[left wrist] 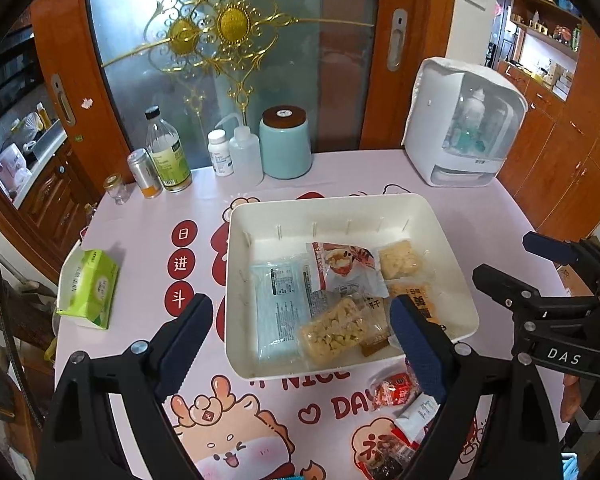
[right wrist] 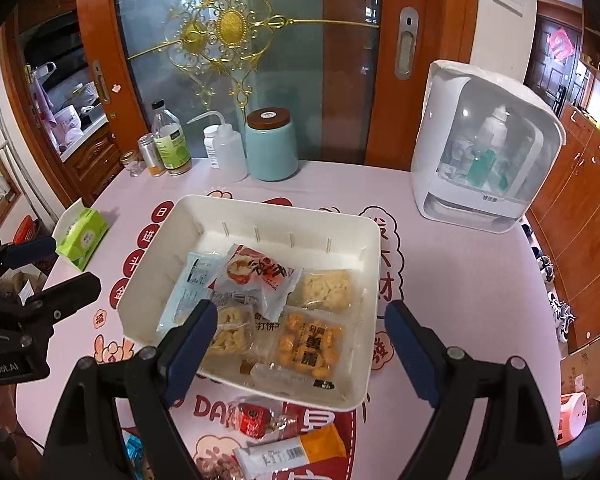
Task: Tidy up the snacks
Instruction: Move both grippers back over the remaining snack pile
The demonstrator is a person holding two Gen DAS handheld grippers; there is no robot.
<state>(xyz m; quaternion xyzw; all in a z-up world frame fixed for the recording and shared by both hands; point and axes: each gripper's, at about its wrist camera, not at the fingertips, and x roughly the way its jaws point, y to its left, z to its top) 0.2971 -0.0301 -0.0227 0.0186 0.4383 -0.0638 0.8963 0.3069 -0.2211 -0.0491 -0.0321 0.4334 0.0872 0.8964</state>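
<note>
fig. both of my grippers hover above the near edge of the white bin, which sits mid-table on the pink printed tablecloth. the left gripper has its jaws spread with nothing between them; the right gripper likewise stands wide and empty. several snack packets already lie inside the bin; the red packet and the white-and-orange bar wait on the cloth just in front of it. as i judge the risks: the two grippers are close enough that reaching for the same loose packet could knock them together; a glossy wrapper may slip out of a shallow pinch; and a finger catching the bin's near wall could shove or tip it. legible writing: "das" on the right gripper's body as seen from the left wrist, "nice" and "da" on the cloth, red roundels reading 日, 进, 斗, and "enrobot.ai" on the left gripper's body. the packet print is too small to read reliably.
</note>
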